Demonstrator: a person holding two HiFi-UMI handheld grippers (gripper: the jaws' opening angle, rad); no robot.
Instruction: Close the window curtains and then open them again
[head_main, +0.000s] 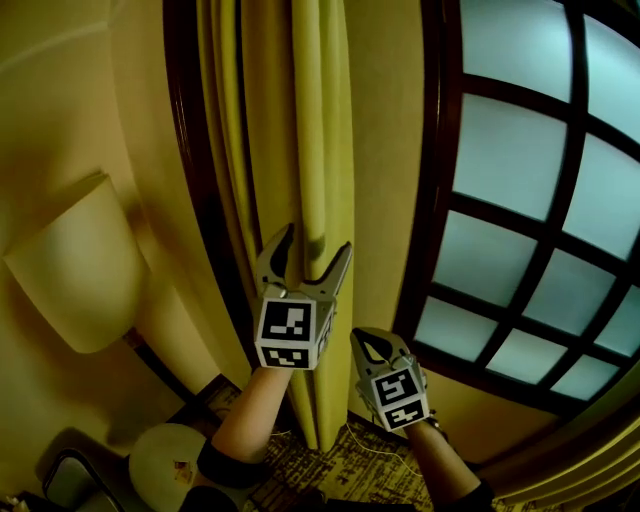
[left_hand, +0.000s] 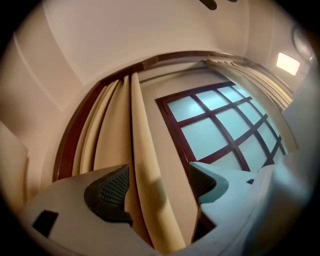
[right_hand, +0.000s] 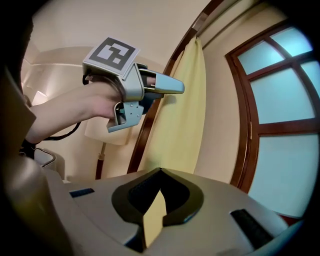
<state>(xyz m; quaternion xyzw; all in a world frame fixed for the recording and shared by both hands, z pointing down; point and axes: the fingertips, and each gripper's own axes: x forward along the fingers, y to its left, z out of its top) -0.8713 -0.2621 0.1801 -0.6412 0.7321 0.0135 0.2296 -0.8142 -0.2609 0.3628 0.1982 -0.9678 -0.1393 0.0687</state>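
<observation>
Room corner, warm-lit: cream plaster wall (head_main: 60, 100), patterned carpet (head_main: 370, 470) below.

Item, left gripper (head_main: 315, 245): grey two-jaw tool with black ribbed pads and a black-and-white marker cube, held high on a bare forearm (head_main: 250, 410). The jaws are spread wide and straddle one fold of the yellow-green fabric curtain (head_main: 320, 150). Neither pad appears to press the cloth. Judged purpose: lined up to take hold of the drape for the pull across the glass.

Item, right gripper (head_main: 372, 348): same make, lower, just beside the curtain's right edge. The jaws are together at the tips. A yellow sliver shows in the slit behind them; whether it is caught cloth or cloth seen through cannot be told.

Item, curtain: long, soft and matte, hanging in deep vertical pleats. It is gathered in a narrow bunch at the left of the dark-framed window (head_main: 520, 150), with its lower end near the carpet. The glass is uncovered, so closing looks not yet begun.

Item, cream conical lampshade (head_main: 75, 265): smooth, on a thin dark stem, left of the curtain, with a small round pale table (head_main: 165, 455) beneath.

Item, window: frosted pale-blue panes in a grid of glossy reddish-brown wooden bars.

Item, dark wooden arch (left_hand: 165, 56): curved moulding over curtain and window. A bright rectangular ceiling light (left_hand: 288, 63) lies beyond.
</observation>
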